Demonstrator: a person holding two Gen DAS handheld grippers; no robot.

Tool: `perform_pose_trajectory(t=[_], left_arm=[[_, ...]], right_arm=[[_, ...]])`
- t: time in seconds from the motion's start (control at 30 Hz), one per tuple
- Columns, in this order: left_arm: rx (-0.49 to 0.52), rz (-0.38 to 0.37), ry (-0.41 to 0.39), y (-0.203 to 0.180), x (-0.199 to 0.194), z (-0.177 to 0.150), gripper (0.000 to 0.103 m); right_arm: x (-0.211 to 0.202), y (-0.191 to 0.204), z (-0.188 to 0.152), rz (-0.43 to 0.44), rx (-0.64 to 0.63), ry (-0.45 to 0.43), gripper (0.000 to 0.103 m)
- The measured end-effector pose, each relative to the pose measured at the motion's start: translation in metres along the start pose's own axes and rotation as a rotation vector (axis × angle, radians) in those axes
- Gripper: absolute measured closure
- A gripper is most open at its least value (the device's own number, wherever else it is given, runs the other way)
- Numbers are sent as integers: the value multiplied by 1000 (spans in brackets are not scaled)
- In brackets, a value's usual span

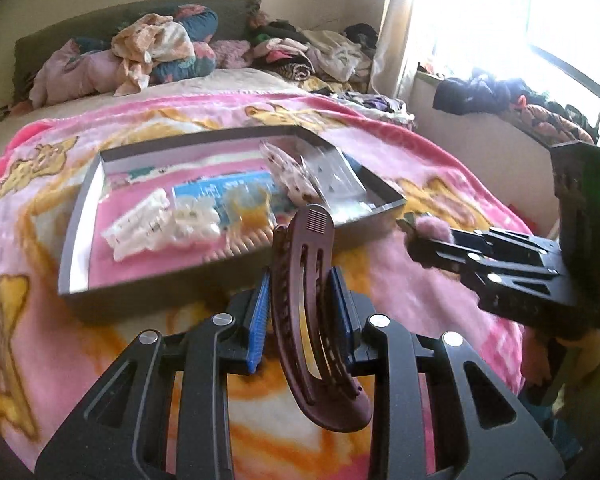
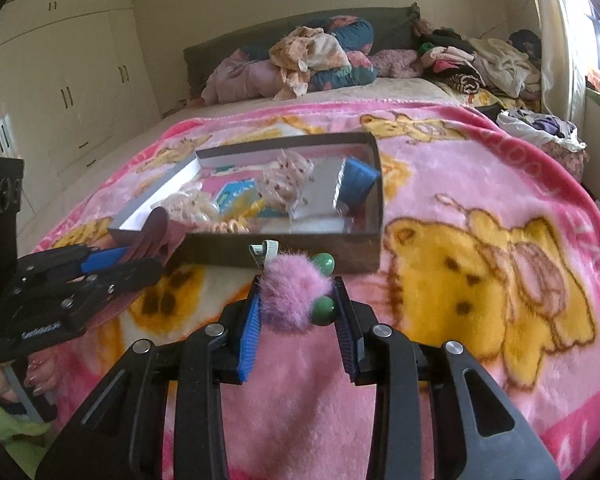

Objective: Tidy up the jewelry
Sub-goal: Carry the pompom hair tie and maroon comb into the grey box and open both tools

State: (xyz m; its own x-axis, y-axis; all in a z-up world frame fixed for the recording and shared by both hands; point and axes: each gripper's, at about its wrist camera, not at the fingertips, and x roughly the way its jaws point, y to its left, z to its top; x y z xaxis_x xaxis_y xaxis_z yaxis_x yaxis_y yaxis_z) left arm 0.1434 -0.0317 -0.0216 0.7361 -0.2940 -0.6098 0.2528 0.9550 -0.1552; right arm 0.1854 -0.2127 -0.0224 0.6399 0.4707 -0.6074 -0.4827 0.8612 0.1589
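**Two hair pieces held just short of the tray**

A shallow grey rectangular tray (image 1: 80, 216) sits on a plush pink cartoon-bear blanket (image 2: 480, 208) spread over the bed. Inside it lie two white claw clips (image 1: 140, 220), a yellow clip (image 1: 252, 200), a coiled peach spiral hair tie (image 1: 240, 244), a blue printed card (image 1: 204, 192), a clear packet of patterned bows (image 1: 292, 176), a silvery foil card (image 1: 336, 176) and a blue box (image 2: 358, 178).

The left gripper (image 1: 300, 304) is clamped on one long, curved, slotted maroon plastic hair clip (image 1: 304, 304), upright between the blue ribbed pads, just before the tray's near wall.

The right gripper (image 2: 296, 312) is closed on one fluffy pink pom-pom clip (image 2: 290, 300), which carries two glossy green beads (image 2: 324, 264) and a pale ribbon-covered snap (image 2: 262, 252); it hangs just in front of the tray.
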Motion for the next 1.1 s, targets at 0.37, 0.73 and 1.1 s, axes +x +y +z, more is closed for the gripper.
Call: perform_pose_trajectory(t=[0.37, 0.73, 1.1], left_arm=[[-69, 41, -37, 35, 12, 29, 82], [-122, 80, -48, 64, 19, 38, 82], [-163, 127, -53, 87, 21, 37, 82]], right_arm=[[19, 7, 34, 10, -12, -5, 71], [47, 19, 56, 29, -46, 10, 71], [71, 26, 68, 34, -66, 29, 71]])
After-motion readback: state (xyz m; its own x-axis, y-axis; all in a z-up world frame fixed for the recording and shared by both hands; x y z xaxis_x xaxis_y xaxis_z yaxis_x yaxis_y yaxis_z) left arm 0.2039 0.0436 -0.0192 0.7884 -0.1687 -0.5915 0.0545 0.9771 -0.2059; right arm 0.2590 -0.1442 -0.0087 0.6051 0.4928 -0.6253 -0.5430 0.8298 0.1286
